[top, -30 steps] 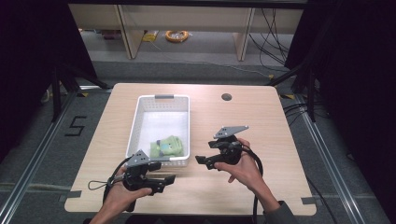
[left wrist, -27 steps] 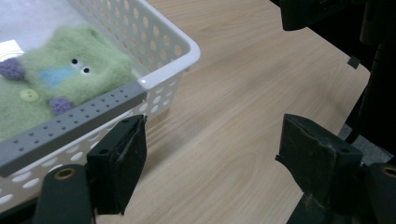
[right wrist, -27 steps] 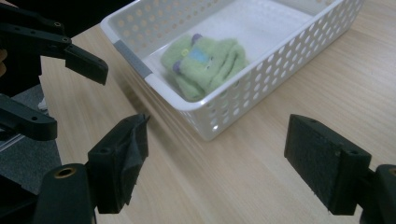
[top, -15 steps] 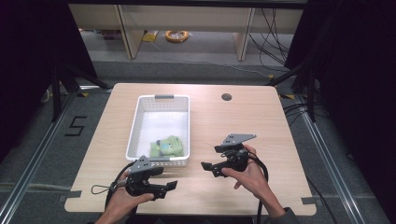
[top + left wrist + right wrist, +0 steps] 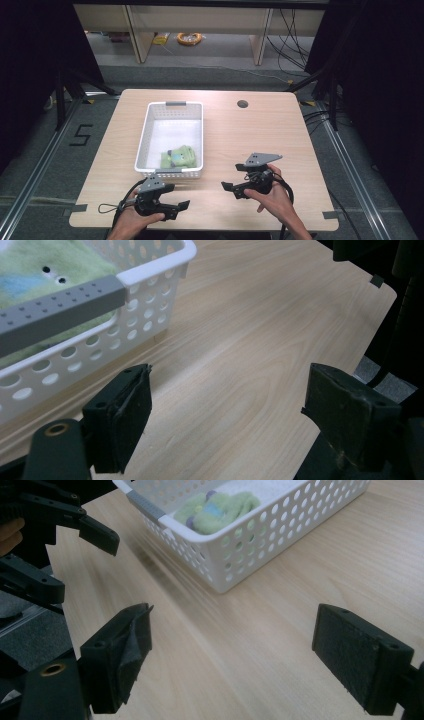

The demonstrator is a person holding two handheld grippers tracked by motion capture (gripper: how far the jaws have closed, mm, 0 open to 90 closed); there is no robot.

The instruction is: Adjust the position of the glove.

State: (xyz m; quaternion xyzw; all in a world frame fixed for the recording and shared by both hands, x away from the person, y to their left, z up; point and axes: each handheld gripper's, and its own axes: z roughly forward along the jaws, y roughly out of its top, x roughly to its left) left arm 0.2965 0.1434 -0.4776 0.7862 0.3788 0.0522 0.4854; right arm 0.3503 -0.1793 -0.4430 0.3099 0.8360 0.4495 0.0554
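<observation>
Both my hand-held grippers sit low at the near edge of the bench (image 5: 280, 125), the left hand-held gripper (image 5: 175, 209) and the right hand-held gripper (image 5: 231, 190) each gaping wide with nothing between the jaws. The green cloth (image 5: 179, 157) lies in the near end of the white basket (image 5: 145, 134), so I'd say nothing's in hand yet. Any next grab means reaching forward over the basket's rim.
</observation>
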